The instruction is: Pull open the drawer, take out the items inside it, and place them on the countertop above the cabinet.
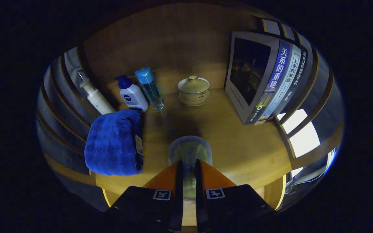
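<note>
two jaws (189,168) are pinching a clear glass cup (189,152) on its near wall, gap narrow, cup rim poking out just ahead of the tips, base seeming to rest on the smooth wooden tabletop (238,142). gripper is pointing forward and tilting down at the top. a plush blue towel (113,142), folded, is lying left of the cup. beyond it: a white pump bottle (96,97), a white bottle with dark blue cap (132,94), a slim clear blue bottle (149,89). a glazed lidded tea bowl (193,90) is sitting at the back. upright books (264,77) are leaning on the right.
</note>
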Demonstrator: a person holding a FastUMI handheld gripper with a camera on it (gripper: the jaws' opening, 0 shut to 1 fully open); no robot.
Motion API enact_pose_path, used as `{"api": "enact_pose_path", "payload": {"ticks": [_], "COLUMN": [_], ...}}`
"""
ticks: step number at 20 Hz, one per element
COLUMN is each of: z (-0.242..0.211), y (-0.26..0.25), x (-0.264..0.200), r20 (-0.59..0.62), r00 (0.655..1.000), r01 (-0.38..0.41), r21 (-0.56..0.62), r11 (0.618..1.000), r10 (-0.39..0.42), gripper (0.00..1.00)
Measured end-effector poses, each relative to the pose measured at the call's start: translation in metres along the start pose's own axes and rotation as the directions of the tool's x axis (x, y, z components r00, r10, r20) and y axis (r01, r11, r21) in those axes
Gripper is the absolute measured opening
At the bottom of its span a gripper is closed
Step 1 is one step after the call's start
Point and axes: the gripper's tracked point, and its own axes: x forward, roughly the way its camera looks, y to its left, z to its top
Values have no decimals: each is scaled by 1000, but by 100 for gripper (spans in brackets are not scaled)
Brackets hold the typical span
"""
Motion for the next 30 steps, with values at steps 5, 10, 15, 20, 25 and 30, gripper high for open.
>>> {"api": "enact_pose_path", "payload": {"ticks": [5,10,15,20,25,30], "z": [2,0,4,-17,-42,-72], "y": [1,-3,-8,-17,-14,-4], "x": [-2,-12,-35,-60,-94,-126], "r20": [40,124,237,321,387,431], "r00": [999,992,972,947,922,901], "r01": [-10,-2,-2,28,2,-39], "r21": [-20,-15,-11,-26,-9,-23], "r11": [1000,1000,1000,999,1000,999], "r10": [11,4,5,-18,2,45], "gripper": [43,81,99,99,99,99]}}
